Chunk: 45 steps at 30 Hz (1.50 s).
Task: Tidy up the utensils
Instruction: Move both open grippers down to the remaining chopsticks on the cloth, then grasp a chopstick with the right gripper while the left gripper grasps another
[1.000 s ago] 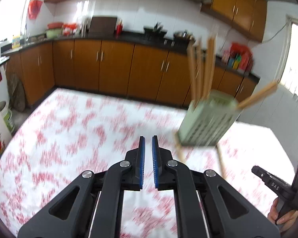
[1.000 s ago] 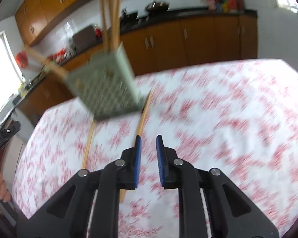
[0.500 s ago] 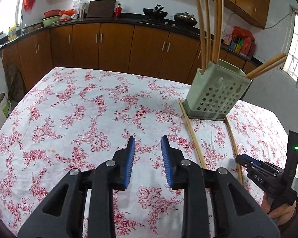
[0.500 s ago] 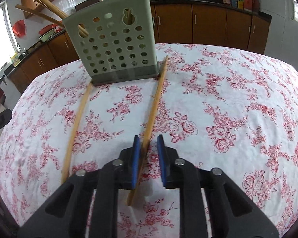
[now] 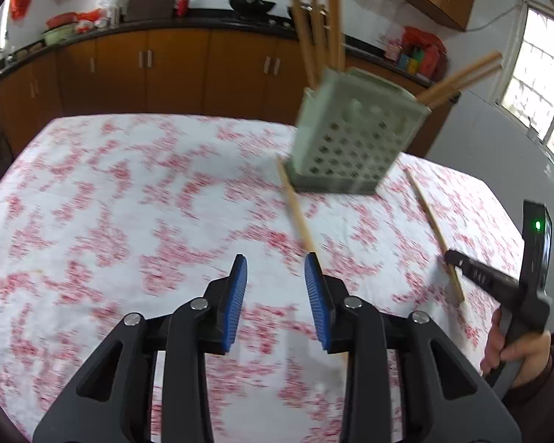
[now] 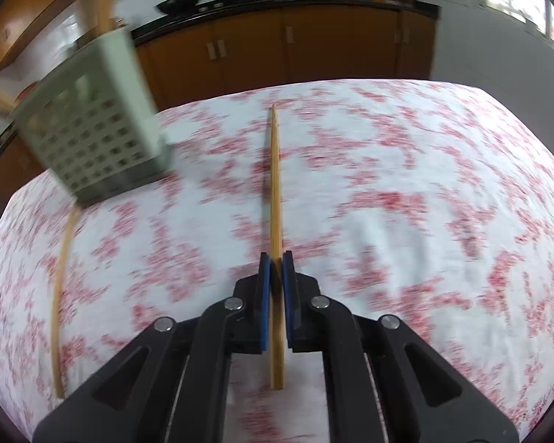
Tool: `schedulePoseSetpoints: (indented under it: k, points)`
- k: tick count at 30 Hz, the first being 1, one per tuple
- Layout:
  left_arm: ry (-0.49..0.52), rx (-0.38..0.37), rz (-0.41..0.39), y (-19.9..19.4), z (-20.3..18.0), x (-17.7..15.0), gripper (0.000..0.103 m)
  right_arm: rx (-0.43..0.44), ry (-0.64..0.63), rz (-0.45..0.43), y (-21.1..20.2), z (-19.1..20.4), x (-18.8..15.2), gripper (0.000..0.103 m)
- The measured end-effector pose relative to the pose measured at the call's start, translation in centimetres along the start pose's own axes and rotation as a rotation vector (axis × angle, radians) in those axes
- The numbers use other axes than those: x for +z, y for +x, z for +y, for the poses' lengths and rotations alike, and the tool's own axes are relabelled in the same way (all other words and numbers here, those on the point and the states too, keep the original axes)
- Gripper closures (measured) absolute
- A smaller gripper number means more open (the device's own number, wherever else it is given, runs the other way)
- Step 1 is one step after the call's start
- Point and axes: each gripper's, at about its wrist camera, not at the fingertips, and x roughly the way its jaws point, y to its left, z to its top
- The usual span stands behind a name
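Observation:
A pale green perforated utensil holder [image 5: 351, 140] stands on the floral tablecloth with several wooden chopsticks sticking out of it; it also shows in the right wrist view [image 6: 92, 129]. My left gripper [image 5: 275, 284] is open and empty above the cloth, with a loose chopstick [image 5: 295, 210] just ahead of its right finger. My right gripper [image 6: 276, 269] is shut on a chopstick [image 6: 275, 184] that points straight ahead. Another chopstick [image 6: 61, 277] lies at the left. The right gripper [image 5: 472, 269] shows in the left wrist view holding its chopstick [image 5: 430, 221].
The table is covered with a white and red floral cloth [image 5: 129, 221]. Brown kitchen cabinets [image 5: 166, 70] and a dark counter with pots stand behind it. A window [image 5: 543, 66] is at the right. Both views are blurred by motion.
My left gripper has opened wider and moved closer to the holder. My right gripper has closed on the chopstick, which now points straight ahead.

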Motion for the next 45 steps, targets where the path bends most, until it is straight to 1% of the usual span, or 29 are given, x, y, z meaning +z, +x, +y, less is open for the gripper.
schedulePoseSetpoints:
  k: [3,6,9,14,16,17,18,20,21,28,30,32,35,38,45]
  points:
    - [0.015,-0.027,0.032,1.1,-1.4,-0.4,0.069,-0.017,0.055,-0.002,-0.1,-2.5,0.4,0.095]
    - [0.039,-0.030,0.060,2.4,-2.9,-0.8,0.068,-0.014,0.055,-0.006,-0.1,-3.3,0.3,0.095]
    - [0.055,-0.004,0.083,3.5,-3.9,-1.1,0.068,-0.025,0.032,-0.012,-0.3,-3.0,0.0,0.095]
    - [0.080,0.068,0.110,5.2,-4.8,-1.7,0.069,-0.018,0.022,-0.011,-0.7,-2.8,-0.4,0.095]
    - [0.092,0.089,0.098,5.3,-4.9,-1.8,0.073,-0.012,0.016,-0.010,-0.8,-2.6,-0.5,0.095]
    - [0.102,0.105,0.094,5.4,-4.9,-1.8,0.081,-0.008,0.011,-0.010,-0.7,-2.4,-0.5,0.095]
    - [0.104,0.111,0.093,5.5,-4.8,-1.7,0.088,-0.003,0.003,-0.009,-0.6,-2.0,-0.5,0.095]
    - [0.092,0.123,0.091,5.6,-4.3,-1.5,0.095,0.011,-0.014,-0.007,-0.4,-1.5,-0.4,0.095]
    - [0.082,0.129,0.090,5.6,-3.9,-1.3,0.095,0.018,-0.020,-0.006,-0.3,-1.2,-0.4,0.095]
    - [-0.013,0.214,0.075,6.1,1.0,1.1,0.096,0.086,-0.083,0.004,0.1,1.3,-0.4,0.095]
    - [-0.037,0.222,0.075,6.3,2.5,1.8,0.096,0.102,-0.105,0.004,0.2,2.0,-0.4,0.095]
    - [-0.035,0.227,0.075,6.6,3.3,2.3,0.095,0.112,-0.121,0.004,0.3,2.7,-0.4,0.095]
    - [-0.031,0.216,0.073,6.9,3.8,2.7,0.095,0.121,-0.140,0.007,0.4,3.1,-0.4,0.095]
    - [-0.016,0.217,0.067,7.4,3.7,2.8,0.095,0.128,-0.133,0.010,0.5,3.2,-0.4,0.095]
    - [-0.027,0.204,0.066,7.3,3.9,2.9,0.094,0.124,-0.135,0.010,0.6,3.2,-0.4,0.095]
